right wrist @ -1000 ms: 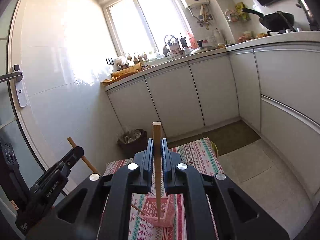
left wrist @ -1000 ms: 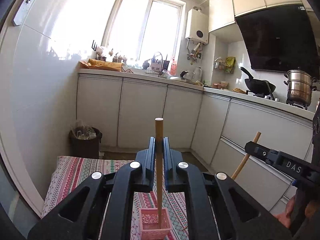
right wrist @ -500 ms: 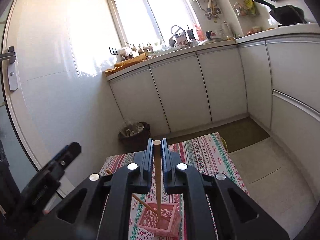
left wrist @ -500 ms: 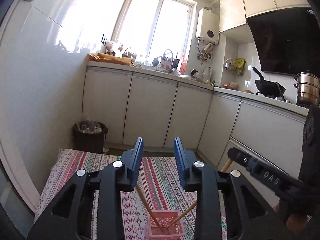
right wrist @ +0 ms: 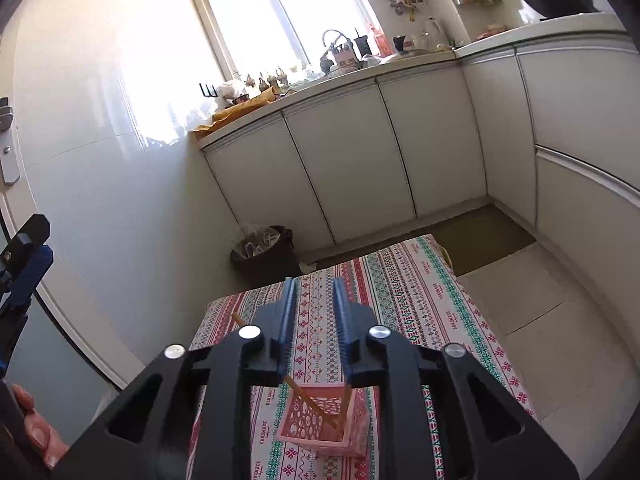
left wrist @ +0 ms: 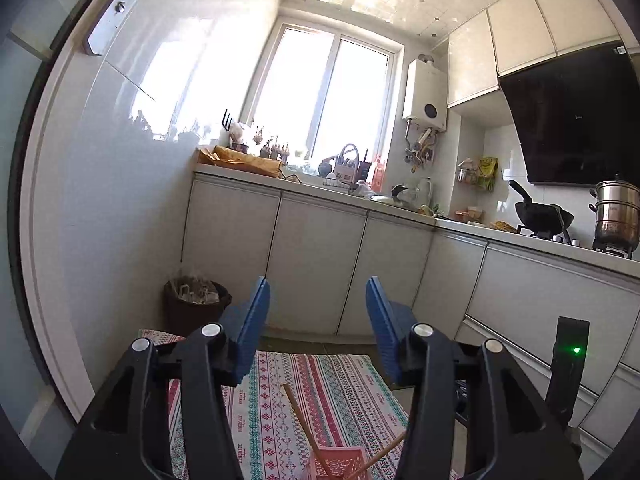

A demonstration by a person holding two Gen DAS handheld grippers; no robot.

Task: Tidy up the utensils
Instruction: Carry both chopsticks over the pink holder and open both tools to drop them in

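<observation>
A pink perforated basket (right wrist: 324,424) stands on the patterned tablecloth (right wrist: 420,300); its top also shows in the left wrist view (left wrist: 340,460). Two wooden chopsticks rest in it: one (left wrist: 304,424) leans left, the other (left wrist: 384,450) leans right. In the right wrist view, one chopstick (right wrist: 308,400) slants across the basket and the other (right wrist: 345,404) stands near upright. My left gripper (left wrist: 316,320) is wide open and empty above the basket. My right gripper (right wrist: 314,312) is open a little, empty, above the basket.
A dark bin (right wrist: 266,252) stands past the table's far edge by the white wall. White cabinets (left wrist: 312,264) run along the back and right. The other gripper shows at the left edge of the right wrist view (right wrist: 20,264). The stove holds a wok (left wrist: 540,214) and a steel pot (left wrist: 614,216).
Both grippers released their chopsticks into the pink basket, left first, then right. Both have opened and lifted away; the chopsticks now lean inside the basket.
</observation>
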